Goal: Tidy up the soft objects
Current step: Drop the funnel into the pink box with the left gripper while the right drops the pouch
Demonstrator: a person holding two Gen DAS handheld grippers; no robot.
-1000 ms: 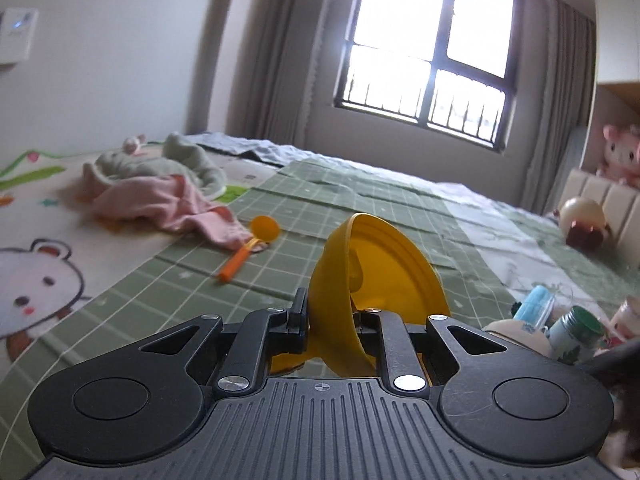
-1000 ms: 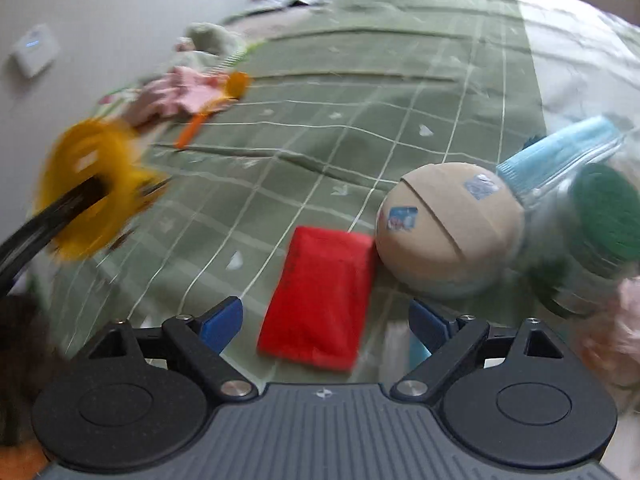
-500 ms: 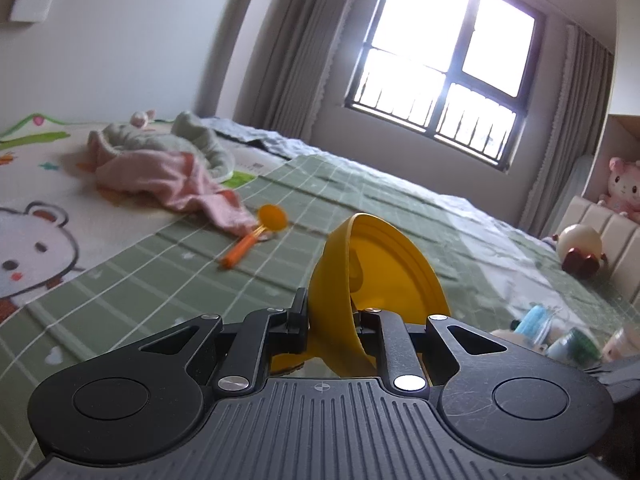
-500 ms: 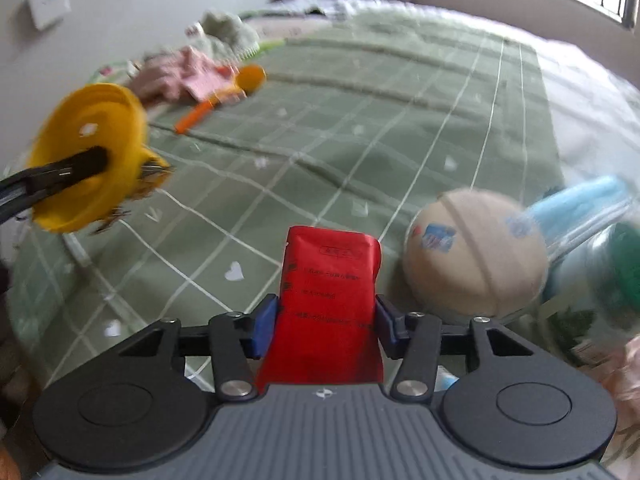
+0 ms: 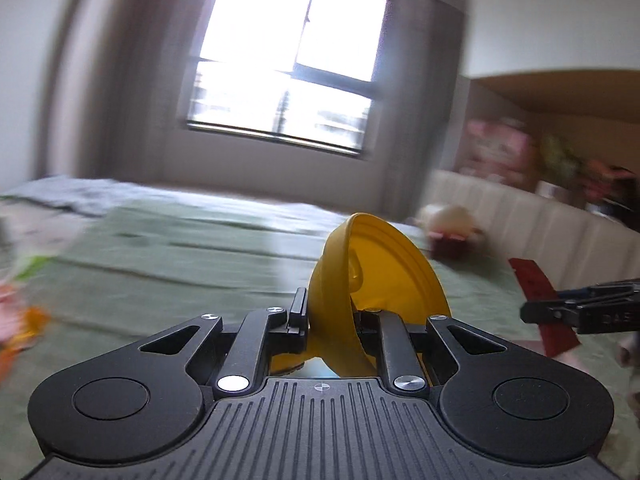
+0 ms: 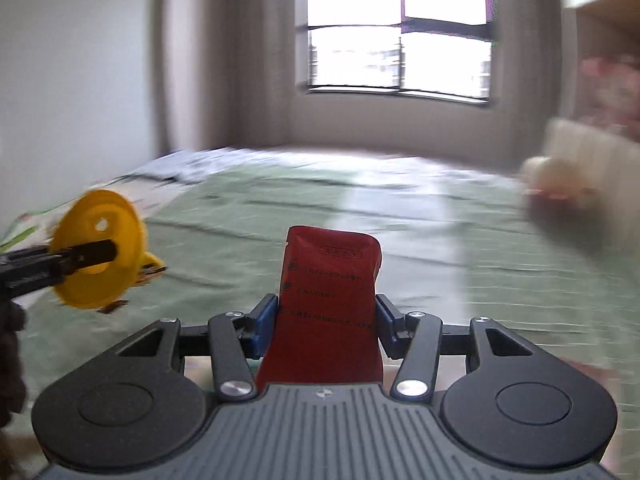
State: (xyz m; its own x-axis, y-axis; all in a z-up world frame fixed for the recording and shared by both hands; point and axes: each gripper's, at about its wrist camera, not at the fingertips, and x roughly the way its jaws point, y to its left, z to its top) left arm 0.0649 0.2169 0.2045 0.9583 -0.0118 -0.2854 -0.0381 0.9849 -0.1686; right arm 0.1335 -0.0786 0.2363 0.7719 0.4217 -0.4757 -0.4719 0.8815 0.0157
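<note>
My left gripper (image 5: 332, 316) is shut on a yellow soft bowl-shaped piece (image 5: 380, 280), which stands on edge between the fingers, lifted above the green bed cover (image 5: 180, 256). In the right wrist view that same yellow piece (image 6: 98, 254) shows at the left, pinched by the left gripper (image 6: 108, 256). A red soft pouch (image 6: 328, 304) stands upright in my right gripper (image 6: 326, 328), whose blue pads press on its two sides. The red pouch (image 5: 540, 300) and right gripper (image 5: 532, 314) appear at the right of the left wrist view.
A bright window (image 5: 288, 68) fills the far wall. A padded headboard (image 5: 540, 236) runs along the right, with a round cream toy (image 5: 452, 224) on the bed below it and blurred plush toys (image 5: 500, 148) on top. Orange and pink items (image 5: 20, 320) blur at the left edge.
Both grippers have risen and swung toward the window and headboard. The right gripper closed on the red pouch and lifted it off the bed. The left kept its hold on the yellow piece.
</note>
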